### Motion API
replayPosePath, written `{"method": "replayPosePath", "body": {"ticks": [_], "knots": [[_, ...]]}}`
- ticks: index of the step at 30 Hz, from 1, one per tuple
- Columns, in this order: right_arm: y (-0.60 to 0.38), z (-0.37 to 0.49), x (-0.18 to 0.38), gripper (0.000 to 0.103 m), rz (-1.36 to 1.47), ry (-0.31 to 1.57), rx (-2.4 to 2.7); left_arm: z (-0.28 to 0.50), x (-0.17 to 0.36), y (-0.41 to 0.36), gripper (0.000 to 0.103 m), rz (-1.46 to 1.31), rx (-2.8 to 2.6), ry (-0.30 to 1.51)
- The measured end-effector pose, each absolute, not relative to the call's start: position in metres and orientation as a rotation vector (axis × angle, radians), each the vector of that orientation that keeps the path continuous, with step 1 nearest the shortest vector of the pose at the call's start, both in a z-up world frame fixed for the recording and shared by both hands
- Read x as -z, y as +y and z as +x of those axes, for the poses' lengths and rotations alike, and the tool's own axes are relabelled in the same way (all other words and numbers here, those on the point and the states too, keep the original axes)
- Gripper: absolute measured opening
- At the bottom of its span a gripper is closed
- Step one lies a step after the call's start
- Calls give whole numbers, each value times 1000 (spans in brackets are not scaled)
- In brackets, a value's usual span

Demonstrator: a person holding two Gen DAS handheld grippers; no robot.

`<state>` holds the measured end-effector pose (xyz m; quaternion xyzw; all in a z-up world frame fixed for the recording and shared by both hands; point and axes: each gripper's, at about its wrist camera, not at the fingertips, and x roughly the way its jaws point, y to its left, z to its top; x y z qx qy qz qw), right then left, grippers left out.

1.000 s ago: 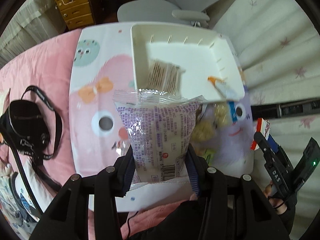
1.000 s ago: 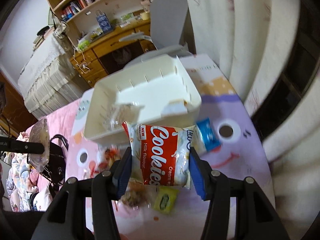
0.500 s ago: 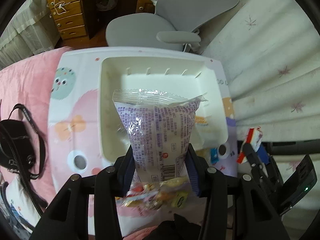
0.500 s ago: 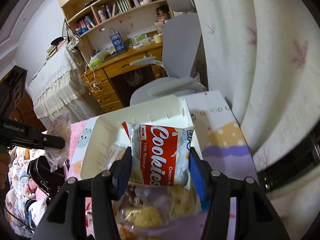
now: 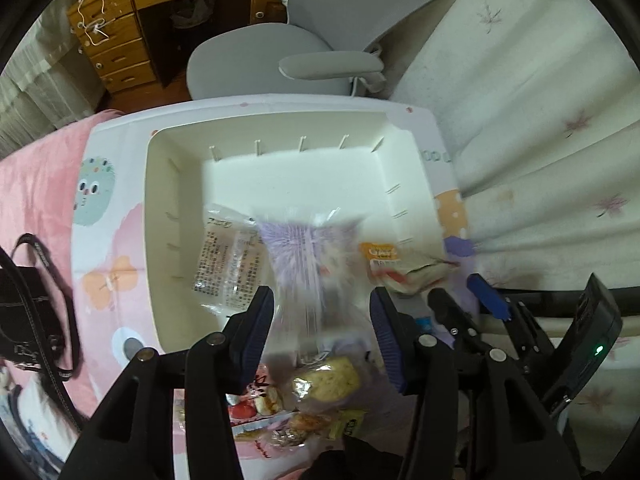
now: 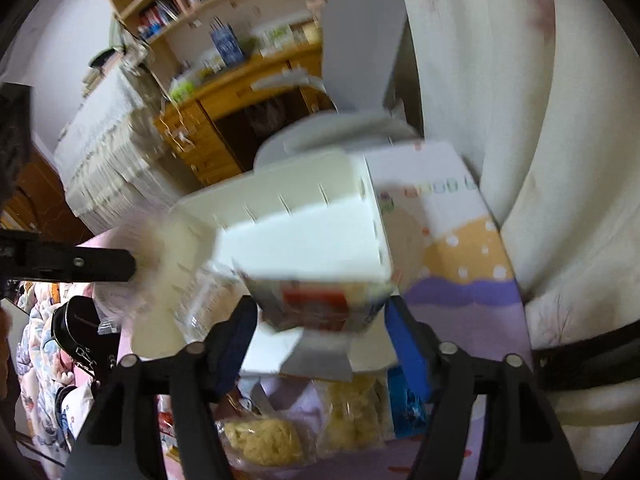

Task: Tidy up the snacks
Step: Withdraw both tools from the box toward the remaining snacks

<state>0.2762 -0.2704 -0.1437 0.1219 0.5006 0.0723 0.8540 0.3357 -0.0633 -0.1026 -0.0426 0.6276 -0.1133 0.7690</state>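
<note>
A white bin [image 5: 176,240] sits on the patterned table mat. My left gripper [image 5: 322,320] is open over the bin's near rim; a purple snack bag [image 5: 308,256], blurred, is dropping from between its fingers into the bin. A clear packet [image 5: 230,264] and an orange-labelled packet [image 5: 380,256] lie in the bin. My right gripper [image 6: 320,336] is open at the bin's [image 6: 300,240] near right corner; the red cookie bag [image 6: 316,300], blurred, is falling free between its fingers. The right gripper also shows in the left wrist view [image 5: 468,296].
Several loose snack packs lie on the mat in front of the bin [image 5: 320,380], also seen in the right wrist view [image 6: 304,420]. A grey office chair [image 5: 280,56] stands behind the table, white curtains [image 5: 540,140] to the right, a black bag [image 5: 28,312] on the pink bedding to the left.
Both grippers moved forward over the bin and opened. The purple bag and the red cookie bag have left the fingers and are dropping toward the bin.
</note>
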Motion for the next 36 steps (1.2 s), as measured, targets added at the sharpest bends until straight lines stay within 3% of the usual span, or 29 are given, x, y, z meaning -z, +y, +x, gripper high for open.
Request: {"method": "replayPosePath", "body": {"ticks": [18,36], "knots": [[-275,244,113,70,278,989,-133,297,80,-43,49,-104,260,1313],[-237,162,61,70,266,870,-74,198,51,32,49,-106,300,1278]]}}
